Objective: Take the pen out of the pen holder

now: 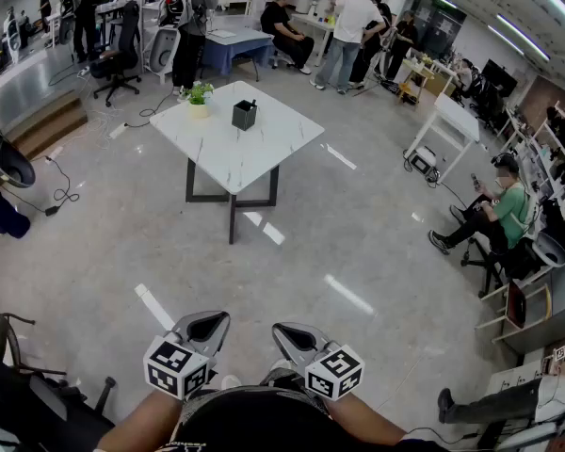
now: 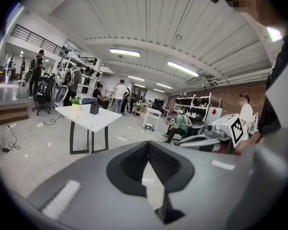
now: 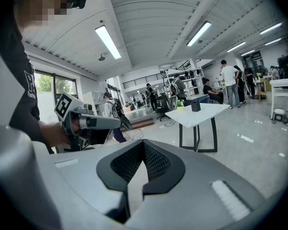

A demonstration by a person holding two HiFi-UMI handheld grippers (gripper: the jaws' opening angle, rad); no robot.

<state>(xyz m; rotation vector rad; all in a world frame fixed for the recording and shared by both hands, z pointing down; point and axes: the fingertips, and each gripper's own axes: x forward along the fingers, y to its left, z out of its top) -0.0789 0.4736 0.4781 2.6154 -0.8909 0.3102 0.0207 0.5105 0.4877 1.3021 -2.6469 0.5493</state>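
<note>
Tongs at the person's waist: left tongs [image 1: 207,326] and right tongs [image 1: 294,335] both clenched, nothing between them. Well apart, ahead, the white table [image 1: 235,158] carries the black pen holder [image 1: 245,115] near a potted plant [image 1: 199,96]; pen too small to make out.

There are two grippers near the bottom, the left gripper [image 1: 207,328] and the right gripper [image 1: 297,335]. Each has one cube with square marks, so that makes two cubes [image 1: 177,365]. In the middle stands one white table [image 1: 264,153]. On it are one black pen holder [image 1: 244,115] and one small plant [image 1: 199,94]. Far off are one blue table [image 1: 235,45] and one black chair on wheels [image 1: 121,53]. At the right sits one person in a green shirt [image 1: 504,210]. More people are far away, too small to count well.
</note>
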